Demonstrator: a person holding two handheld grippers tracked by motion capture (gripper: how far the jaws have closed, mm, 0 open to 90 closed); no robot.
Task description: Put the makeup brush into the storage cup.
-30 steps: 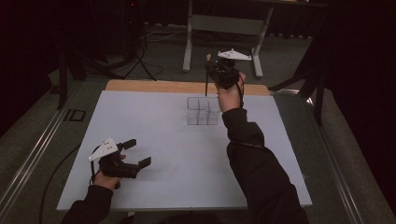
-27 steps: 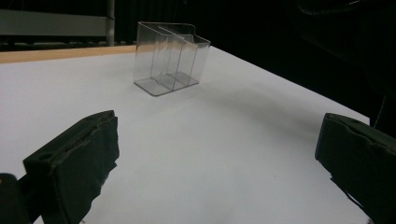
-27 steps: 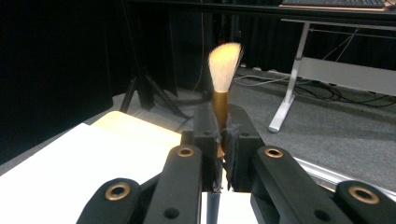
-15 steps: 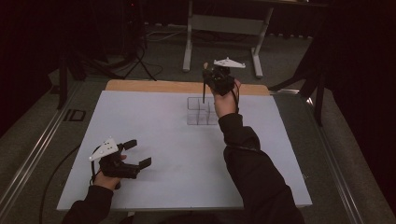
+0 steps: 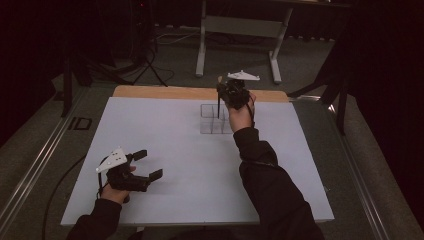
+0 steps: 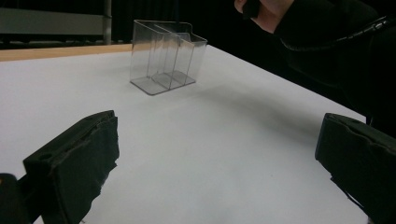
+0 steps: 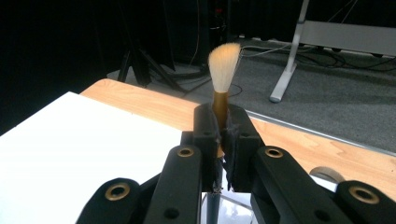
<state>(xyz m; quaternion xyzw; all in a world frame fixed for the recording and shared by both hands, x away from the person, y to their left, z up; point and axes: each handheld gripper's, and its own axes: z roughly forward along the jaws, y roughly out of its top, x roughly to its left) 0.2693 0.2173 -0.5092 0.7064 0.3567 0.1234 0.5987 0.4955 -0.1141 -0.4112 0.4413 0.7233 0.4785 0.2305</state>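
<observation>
White table [image 5: 165,135], clear organizer [image 5: 214,119], brush [image 7: 223,74] upright above, metal stand [image 5: 240,27] behind.

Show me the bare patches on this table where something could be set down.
The white table top is bare between the clear organizer and the left tongs, along its left edge, and on the right beyond the sleeve. It is crowded only at the far middle, where the right tongs hold the brush over the organizer.

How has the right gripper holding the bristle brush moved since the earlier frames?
Yes: the right gripper has sunk toward the clear plastic organizer, brush clamped.
</observation>
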